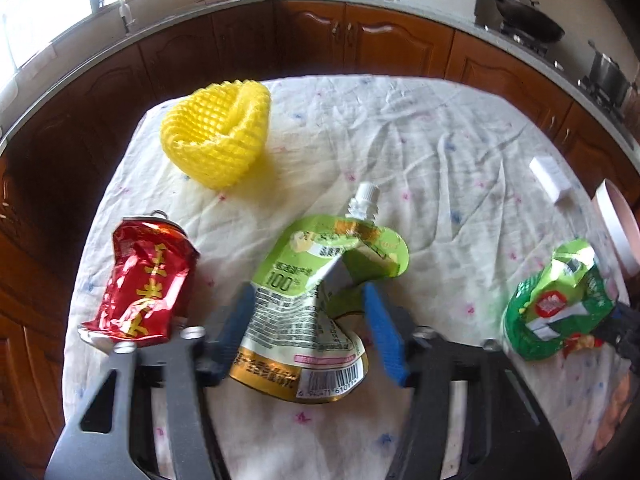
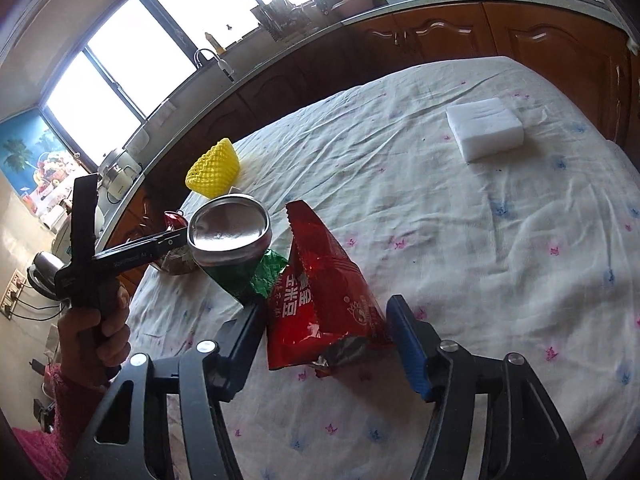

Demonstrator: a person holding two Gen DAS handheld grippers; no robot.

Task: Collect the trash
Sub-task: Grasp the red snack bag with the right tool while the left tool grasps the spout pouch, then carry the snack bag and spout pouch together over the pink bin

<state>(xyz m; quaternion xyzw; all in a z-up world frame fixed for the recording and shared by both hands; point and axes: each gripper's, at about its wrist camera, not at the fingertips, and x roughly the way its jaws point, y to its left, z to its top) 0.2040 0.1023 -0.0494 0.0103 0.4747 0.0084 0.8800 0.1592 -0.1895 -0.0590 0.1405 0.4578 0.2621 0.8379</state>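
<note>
In the left wrist view my left gripper (image 1: 308,330) is open, its blue pads either side of a crumpled green spout pouch (image 1: 316,304) lying on the white cloth. A crushed red can (image 1: 140,284) lies to its left, a yellow foam net (image 1: 218,132) farther back, and a crushed green can (image 1: 560,304) at the right. In the right wrist view my right gripper (image 2: 326,346) is open around a red snack wrapper (image 2: 324,300). The green can (image 2: 236,244) lies just beyond it, bottom end toward the camera. The left gripper's body (image 2: 120,260) shows at the left, held by a hand.
A white sponge block (image 2: 484,128) lies on the clothed table (image 2: 480,240) at the far right; it also shows in the left wrist view (image 1: 550,180). A pink-rimmed container (image 1: 616,228) stands at the table's right edge. Wooden kitchen cabinets (image 1: 360,40) and a countertop ring the table.
</note>
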